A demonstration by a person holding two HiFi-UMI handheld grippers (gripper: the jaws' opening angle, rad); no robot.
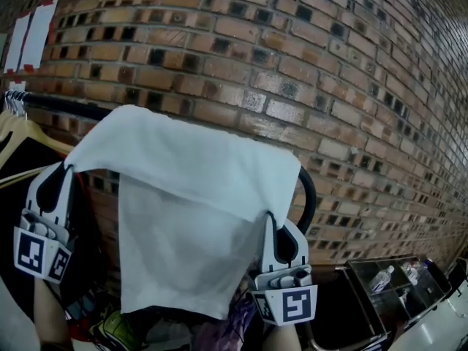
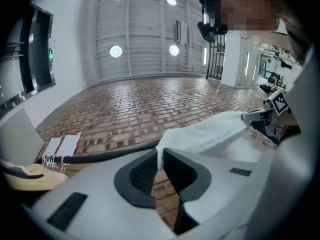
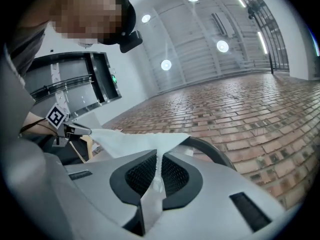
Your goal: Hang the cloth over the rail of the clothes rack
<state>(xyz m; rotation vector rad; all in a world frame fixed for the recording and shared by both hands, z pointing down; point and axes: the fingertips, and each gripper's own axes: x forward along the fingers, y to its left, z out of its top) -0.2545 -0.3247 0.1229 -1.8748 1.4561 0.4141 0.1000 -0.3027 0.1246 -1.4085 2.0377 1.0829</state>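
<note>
Clamping cloth (image 1: 183, 196): left hand-held gripper (image 2: 160, 156), right hand-held gripper (image 3: 158, 165), jaws cloth-covered in head view

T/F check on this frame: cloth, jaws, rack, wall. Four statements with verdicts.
1. The left gripper and right gripper both have jaws shut on the white cloth. True.
2. The cloth lies on the floor. False: it is held up at the black rail.
3. Wooden hangers hang on the rail at the head view's left. True.
4. The wall behind is plain white. False: it is a brick wall.
</note>
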